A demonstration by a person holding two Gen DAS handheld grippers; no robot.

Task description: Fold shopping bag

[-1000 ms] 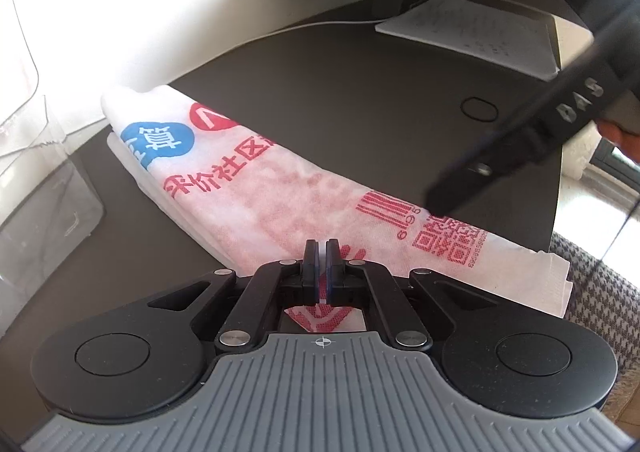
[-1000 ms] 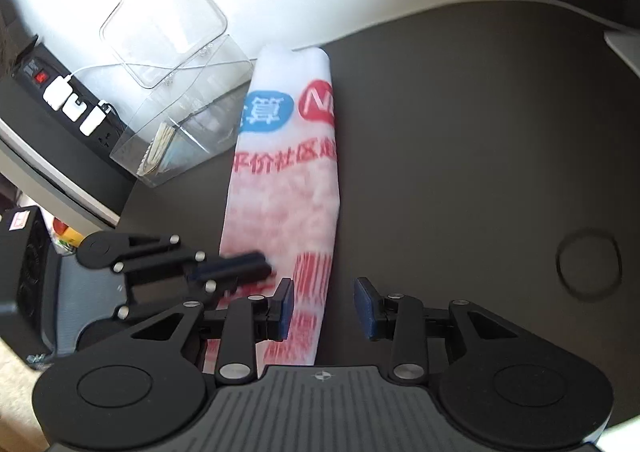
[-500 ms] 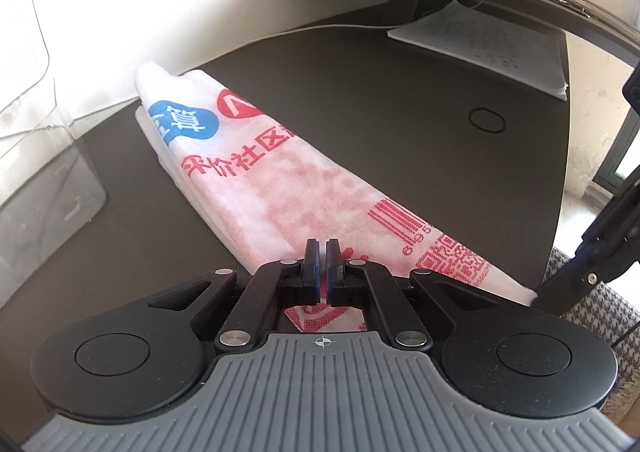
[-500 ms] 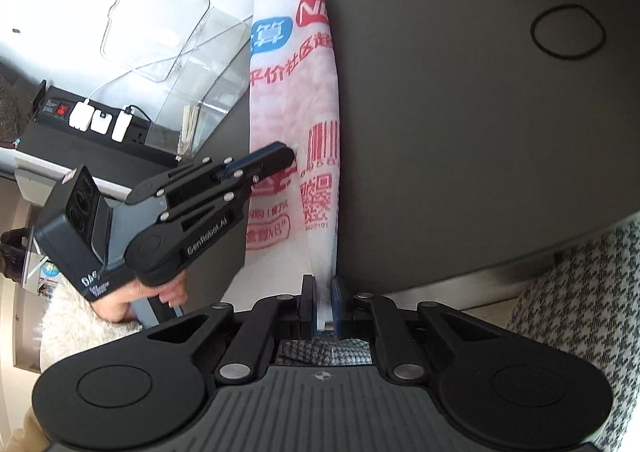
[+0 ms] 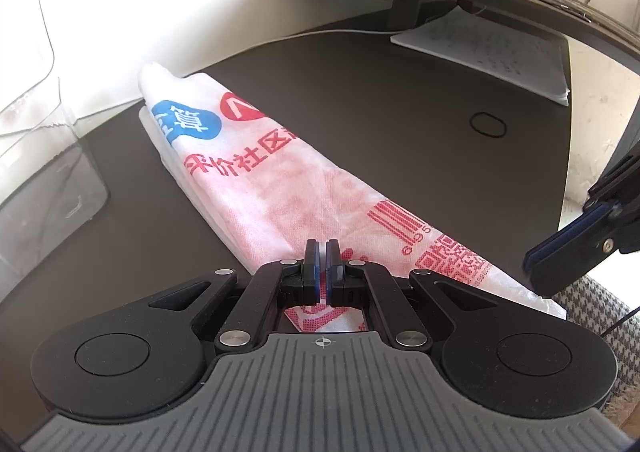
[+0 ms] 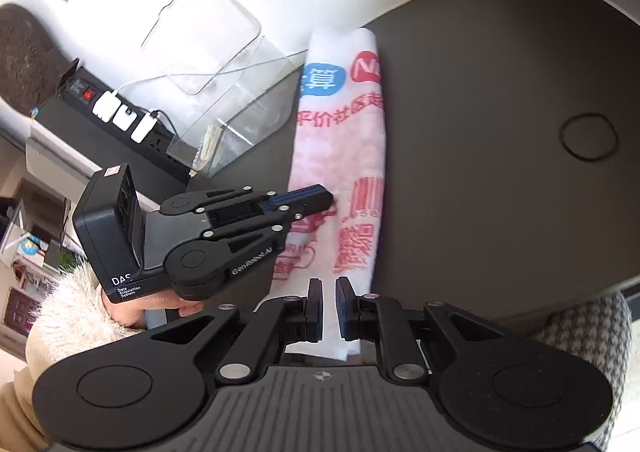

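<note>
A white shopping bag (image 5: 280, 188) with red print and a blue logo lies folded into a long narrow strip on the dark table (image 5: 400, 100). My left gripper (image 5: 322, 252) is shut on the strip's side edge near the barcode end. In the right wrist view that gripper (image 6: 326, 200) reaches in from the left, pinching the bag (image 6: 340, 156). My right gripper (image 6: 329, 308) is shut on the white near end of the strip, which hangs over the table's front edge. In the left wrist view, the right gripper (image 5: 536, 268) shows at the right margin.
A clear plastic box (image 6: 224, 92) with its lid up stands left of the bag, beside a power strip (image 6: 120, 112). A black elastic ring (image 6: 588, 136) lies on the table to the right. A paper stack (image 5: 488, 48) sits far back. A houndstooth chair (image 6: 580, 328) is below the table edge.
My right gripper, open above the bag a second ago, has dropped to the strip's near end and shut on it. The left gripper has kept its hold.
</note>
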